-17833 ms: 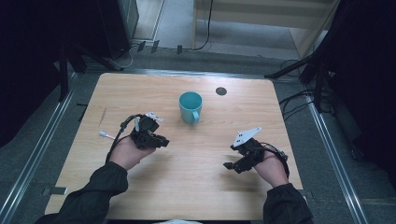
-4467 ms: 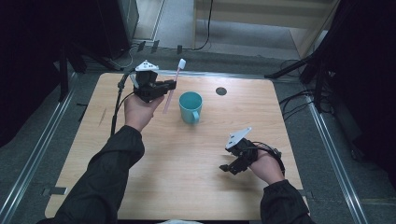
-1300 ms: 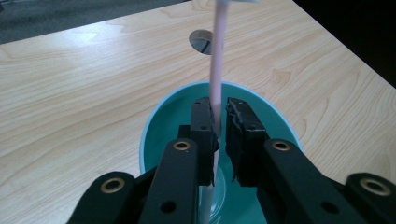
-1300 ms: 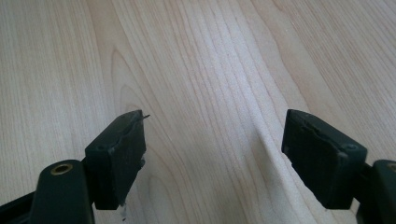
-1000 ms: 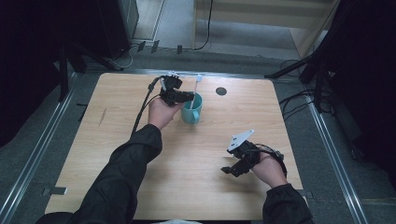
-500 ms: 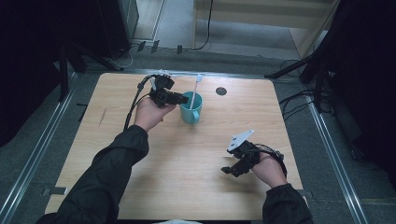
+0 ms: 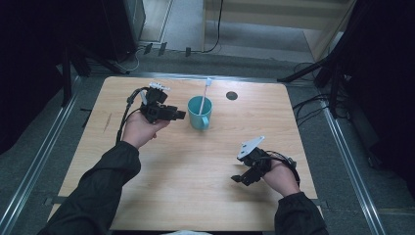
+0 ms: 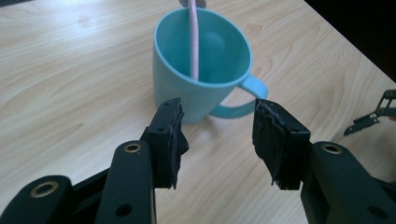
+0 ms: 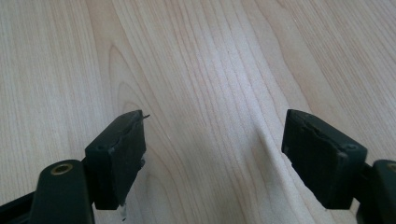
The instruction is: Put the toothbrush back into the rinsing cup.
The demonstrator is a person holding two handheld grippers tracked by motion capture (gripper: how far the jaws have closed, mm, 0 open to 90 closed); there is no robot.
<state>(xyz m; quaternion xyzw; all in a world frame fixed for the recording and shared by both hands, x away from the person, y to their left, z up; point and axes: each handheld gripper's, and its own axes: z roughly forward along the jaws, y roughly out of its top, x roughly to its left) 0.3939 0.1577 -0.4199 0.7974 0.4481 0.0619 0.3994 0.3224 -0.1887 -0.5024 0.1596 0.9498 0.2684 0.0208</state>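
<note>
- The wooden table (image 7: 186,196) lay under both of your grippers, its pale grain running beneath the tips of each pair of fingers.
- Your left forearm, in a dark sleeve (image 7: 98,191), reached in from the near left edge; your right hand (image 7: 279,177) sat low at the near right.
- The teal mug (image 7: 199,112) stood upright just ahead of your left gripper's fingertips, close but not touching them, its handle turned toward the right-hand finger in the left gripper view.
- Your left gripper (image 8: 218,140) pointed at the mug with its fingers apart and nothing between them.
- Your right gripper (image 9: 215,154) hovered low over bare wood, well apart from the mug, fingers spread wide and empty.
- The toothbrush (image 7: 203,97) leaned inside the mug, its pale head sticking up past the far rim, beyond your left fingertips.
</note>
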